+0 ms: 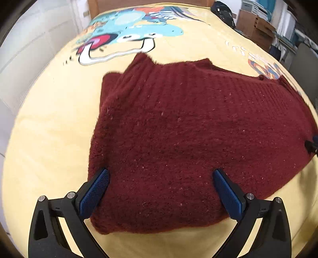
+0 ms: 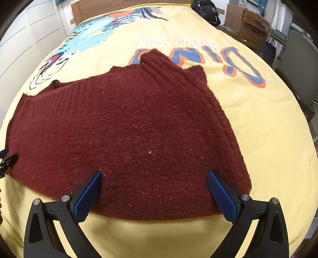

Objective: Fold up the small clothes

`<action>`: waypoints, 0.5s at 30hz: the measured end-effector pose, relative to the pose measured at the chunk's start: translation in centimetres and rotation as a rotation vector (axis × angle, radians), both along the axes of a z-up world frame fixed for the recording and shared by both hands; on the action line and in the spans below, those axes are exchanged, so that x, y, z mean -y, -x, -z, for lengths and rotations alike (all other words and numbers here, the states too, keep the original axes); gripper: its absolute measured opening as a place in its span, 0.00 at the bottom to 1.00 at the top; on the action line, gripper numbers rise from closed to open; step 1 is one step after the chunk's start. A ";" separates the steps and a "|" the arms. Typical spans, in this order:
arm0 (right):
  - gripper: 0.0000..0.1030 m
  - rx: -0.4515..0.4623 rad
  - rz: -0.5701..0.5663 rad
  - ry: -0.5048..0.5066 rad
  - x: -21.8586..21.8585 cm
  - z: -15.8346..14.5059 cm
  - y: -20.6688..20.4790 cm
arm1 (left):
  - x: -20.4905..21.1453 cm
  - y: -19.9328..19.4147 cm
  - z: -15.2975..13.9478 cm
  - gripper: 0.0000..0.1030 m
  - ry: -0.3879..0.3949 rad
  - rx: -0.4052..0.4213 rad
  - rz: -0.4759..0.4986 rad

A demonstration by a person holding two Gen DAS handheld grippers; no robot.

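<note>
A dark red knitted sweater (image 1: 178, 139) lies folded and flat on a yellow bed cover (image 1: 49, 129). It also fills the middle of the right wrist view (image 2: 129, 135). My left gripper (image 1: 161, 174) is open and empty, its blue pads (image 1: 95, 194) spread over the sweater's near left part. My right gripper (image 2: 154, 176) is open and empty, its blue pads (image 2: 222, 196) spread over the sweater's near right edge. The tip of the other gripper shows at the right edge of the left view (image 1: 312, 145) and at the left edge of the right view (image 2: 6, 160).
The bed cover (image 2: 268, 129) bears a cartoon dinosaur print (image 1: 123, 33) and coloured lettering (image 2: 218, 59). A wooden headboard (image 2: 119, 6) stands at the far end. Cardboard boxes (image 1: 256, 25), a black bag (image 2: 206, 10) and a chair (image 2: 298, 65) stand to the right; white wardrobe doors (image 1: 29, 49) to the left.
</note>
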State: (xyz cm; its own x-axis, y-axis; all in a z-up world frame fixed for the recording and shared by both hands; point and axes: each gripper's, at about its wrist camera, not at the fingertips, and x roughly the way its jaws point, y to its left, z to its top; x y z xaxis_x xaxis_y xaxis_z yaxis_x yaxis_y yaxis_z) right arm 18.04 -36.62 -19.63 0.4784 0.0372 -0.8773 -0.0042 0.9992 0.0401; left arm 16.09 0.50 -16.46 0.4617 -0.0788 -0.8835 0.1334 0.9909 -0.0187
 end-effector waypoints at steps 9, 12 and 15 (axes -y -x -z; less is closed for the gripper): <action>1.00 -0.019 0.027 -0.028 0.1 0.9 0.0 | -0.2 0.0 0.3 0.99 0.045 0.029 -0.042; 1.00 -0.032 0.018 -0.025 0.0 0.6 -0.2 | -0.4 0.0 0.2 0.99 0.047 0.025 -0.028; 1.00 -0.063 0.002 -0.029 -0.2 -0.1 -0.3 | -0.4 -0.3 -0.4 0.99 0.050 -0.015 -0.028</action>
State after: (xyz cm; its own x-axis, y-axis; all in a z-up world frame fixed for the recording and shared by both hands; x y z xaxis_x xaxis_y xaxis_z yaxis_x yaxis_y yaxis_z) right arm 18.38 -36.39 -19.50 0.4223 0.0619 -0.9044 0.0017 0.9976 0.0691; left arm 16.37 0.89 -16.04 0.4512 -0.1108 -0.8855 0.1053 0.9919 -0.0704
